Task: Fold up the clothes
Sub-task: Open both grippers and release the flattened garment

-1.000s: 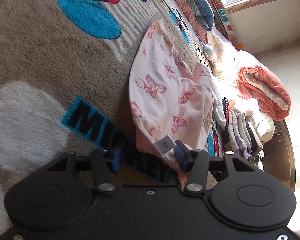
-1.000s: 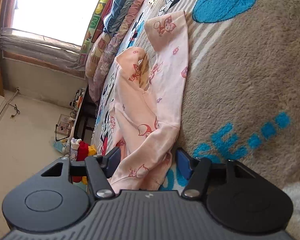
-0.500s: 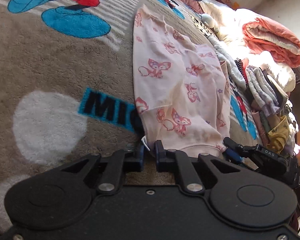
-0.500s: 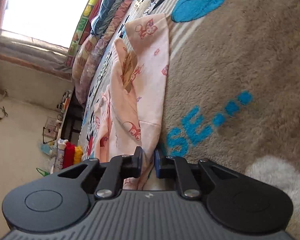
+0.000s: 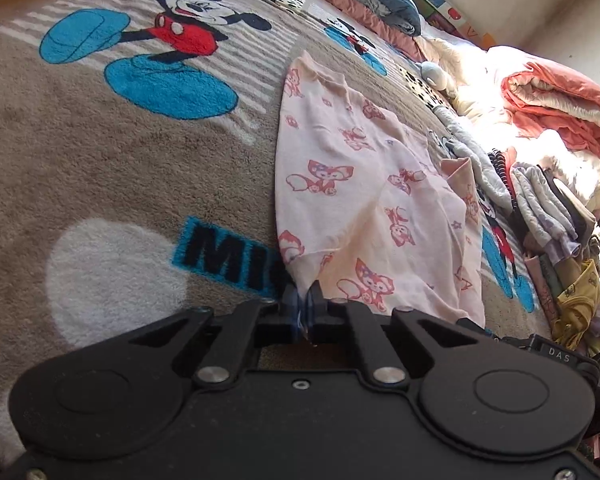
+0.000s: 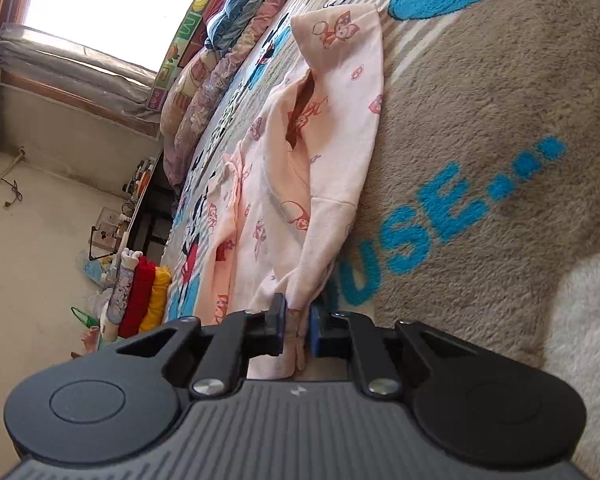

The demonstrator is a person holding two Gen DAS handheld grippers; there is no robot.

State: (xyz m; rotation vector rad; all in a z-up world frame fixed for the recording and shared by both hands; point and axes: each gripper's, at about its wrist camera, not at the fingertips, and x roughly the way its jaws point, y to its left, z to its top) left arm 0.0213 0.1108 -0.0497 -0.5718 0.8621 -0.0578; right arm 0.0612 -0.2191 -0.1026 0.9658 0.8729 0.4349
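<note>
A pale pink garment (image 5: 340, 168) printed with small pink foxes lies spread on a brown cartoon-mouse blanket (image 5: 100, 160), one sleeve reaching toward the far side. My left gripper (image 5: 303, 300) is shut on its near left corner, and the cloth runs up taut from the pads. In the right wrist view the same garment (image 6: 332, 120) lies partly folded over itself on the blanket (image 6: 480, 120). My right gripper (image 6: 298, 312) has its jaws closing on a bunched strip of the near hem, which sits pinched between the blue pads.
A heap of loose clothes (image 5: 552, 216) and an orange quilt (image 5: 560, 100) lie to the right of the garment. Rolled bedding (image 6: 228, 40) lines the far edge under a bright window (image 6: 100, 8). Red and yellow cloth (image 6: 148, 292) sits at the bed's edge, with floor beyond.
Both grippers went from wide open around the near hem to closed on it. The left view rolled, and the garment's near edge now hangs pulled up from the blanket.
</note>
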